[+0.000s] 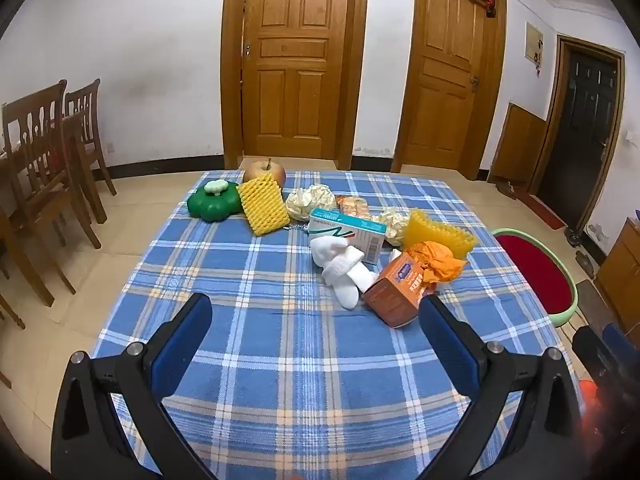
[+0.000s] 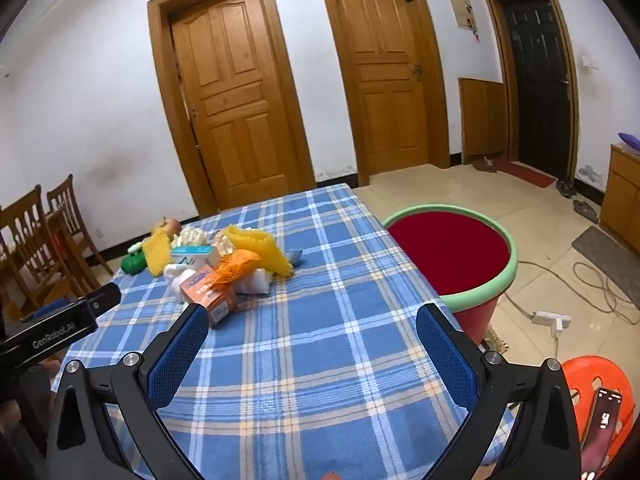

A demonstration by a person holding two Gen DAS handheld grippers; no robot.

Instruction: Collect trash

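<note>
Both tools (image 1: 316, 312) (image 2: 312, 322) wide, tilted tableward

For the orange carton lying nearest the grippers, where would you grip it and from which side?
Probably across the two long side faces of the orange carton, coming from the near table edge. It lies tipped with the crumpled orange bag at its far end, so the near end is free.

Even, moderately bright indoor light, source out of view; shadows soft and short. Faint sheen on the floor tiles (image 2: 460, 192) beyond the right gripper (image 2: 312, 328). Strong fisheye bend: door frames (image 1: 404, 80) bow, black vignette at corners. Centre sharp; both grippers' fingers (image 1: 182, 344) at the near edge slightly soft.
</note>
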